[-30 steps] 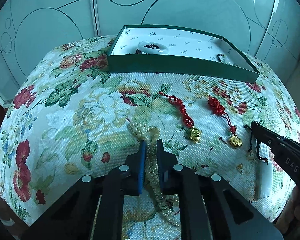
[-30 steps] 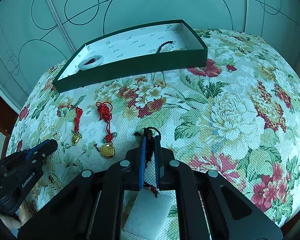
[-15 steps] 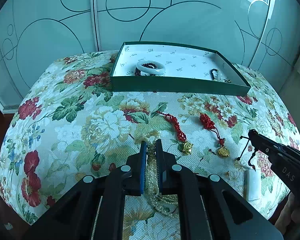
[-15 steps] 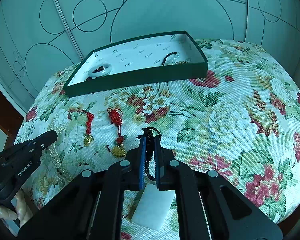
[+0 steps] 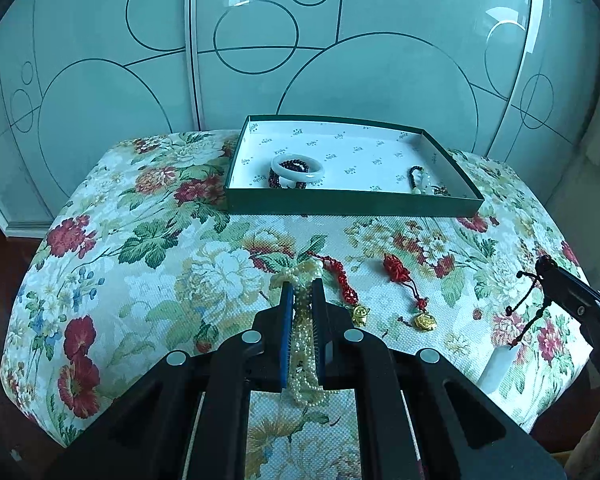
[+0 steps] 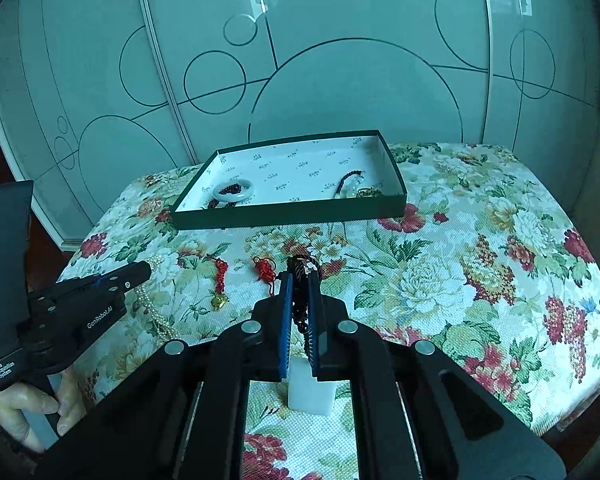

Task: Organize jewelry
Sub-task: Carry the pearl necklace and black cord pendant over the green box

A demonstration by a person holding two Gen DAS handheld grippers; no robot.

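Pearls (image 5: 302,344) hung bunched between the fingers of the left claw (image 5: 301,284), which was pinched tight on the strand, its loops drooping below the pads above the floral tabletop (image 5: 148,240). The right claw (image 6: 297,276) was likewise clamped on a dark braided cord (image 6: 300,308), from which a white rectangular pendant (image 6: 311,394) dangled under the fingers. On the cloth beyond lay two red knotted charms (image 5: 404,280), each ending in a small gold piece, near the left claw's tips. Farther back sat the green tray (image 5: 352,204) with its white printed lining, holding a pale bangle (image 5: 298,166) over dark beads at its left and another corded piece (image 5: 420,180) at its right. A hand (image 6: 28,412) gripped the left tool's handle.
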